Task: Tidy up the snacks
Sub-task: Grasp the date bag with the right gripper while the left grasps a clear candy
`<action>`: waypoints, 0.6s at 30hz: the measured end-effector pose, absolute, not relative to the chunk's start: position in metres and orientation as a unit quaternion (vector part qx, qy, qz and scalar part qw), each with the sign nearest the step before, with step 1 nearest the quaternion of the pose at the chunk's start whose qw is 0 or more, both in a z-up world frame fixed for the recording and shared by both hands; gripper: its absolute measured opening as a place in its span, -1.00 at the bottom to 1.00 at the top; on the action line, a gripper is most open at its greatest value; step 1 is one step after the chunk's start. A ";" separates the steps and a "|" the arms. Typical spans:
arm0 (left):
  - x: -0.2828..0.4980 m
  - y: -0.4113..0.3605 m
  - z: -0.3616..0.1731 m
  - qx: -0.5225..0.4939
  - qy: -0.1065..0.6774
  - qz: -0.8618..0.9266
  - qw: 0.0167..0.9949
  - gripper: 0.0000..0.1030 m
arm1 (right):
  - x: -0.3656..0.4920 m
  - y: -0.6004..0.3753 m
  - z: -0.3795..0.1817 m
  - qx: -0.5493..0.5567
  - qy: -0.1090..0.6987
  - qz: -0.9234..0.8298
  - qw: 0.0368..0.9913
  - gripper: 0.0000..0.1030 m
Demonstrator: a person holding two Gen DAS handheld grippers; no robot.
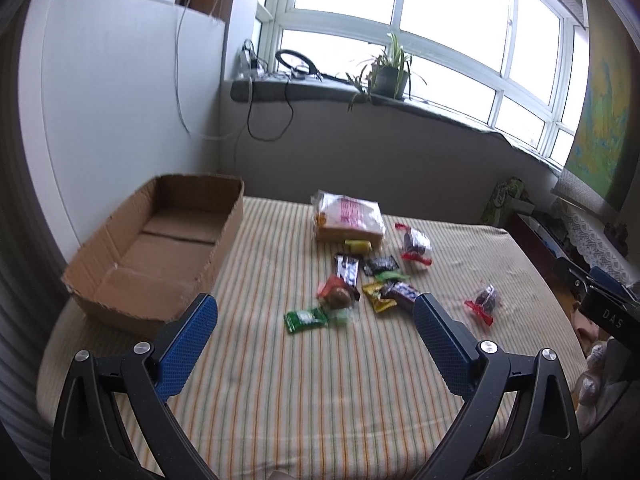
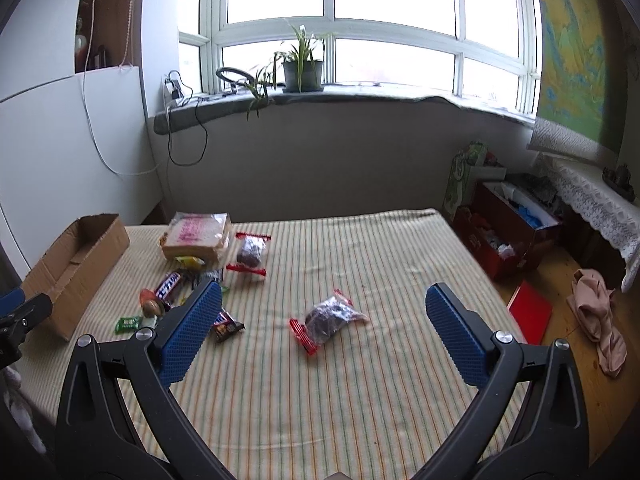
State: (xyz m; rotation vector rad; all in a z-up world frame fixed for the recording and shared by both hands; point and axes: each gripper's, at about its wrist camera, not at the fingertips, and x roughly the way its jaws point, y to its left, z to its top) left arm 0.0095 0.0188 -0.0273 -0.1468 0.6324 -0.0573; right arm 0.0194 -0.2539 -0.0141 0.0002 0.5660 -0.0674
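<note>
Several snack packets lie on a striped table cloth (image 1: 280, 380). A bag of sliced bread (image 1: 348, 216) sits at the back, with small candy bars (image 1: 347, 270) and a green packet (image 1: 304, 319) in front of it. A clear packet with red ends (image 2: 326, 318) lies apart on the right. An empty cardboard box (image 1: 160, 248) stands at the left. My left gripper (image 1: 314, 306) is open above the table, behind the small packets. My right gripper (image 2: 324, 292) is open and empty, with the red-ended packet between and just beyond its fingers.
A second clear red-ended packet (image 1: 416, 245) lies beside the bread. A window sill with a potted plant (image 2: 302, 70) runs behind the table. Boxes (image 2: 512, 236) and a red folder (image 2: 532, 312) lie on the floor at the right.
</note>
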 end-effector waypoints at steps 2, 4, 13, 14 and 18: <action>0.012 0.021 -0.033 -0.071 0.318 -0.028 0.945 0.91 | 0.023 -0.259 -0.020 0.007 0.290 -0.019 0.957 1.00; 0.013 0.021 -0.038 -0.068 0.325 -0.030 0.943 0.90 | 0.026 -0.262 -0.024 0.005 0.297 -0.002 0.955 1.00; 0.025 0.009 -0.065 -0.030 0.356 -0.062 0.932 0.72 | 0.050 -0.269 -0.062 -0.035 0.364 0.063 0.929 1.00; 0.027 0.009 -0.067 -0.031 0.361 -0.066 0.930 0.70 | 0.053 -0.273 -0.067 -0.032 0.370 0.066 0.926 1.00; 0.038 0.008 -0.076 -0.042 0.379 -0.086 0.920 0.55 | 0.066 -0.292 -0.082 -0.017 0.399 0.066 0.915 1.00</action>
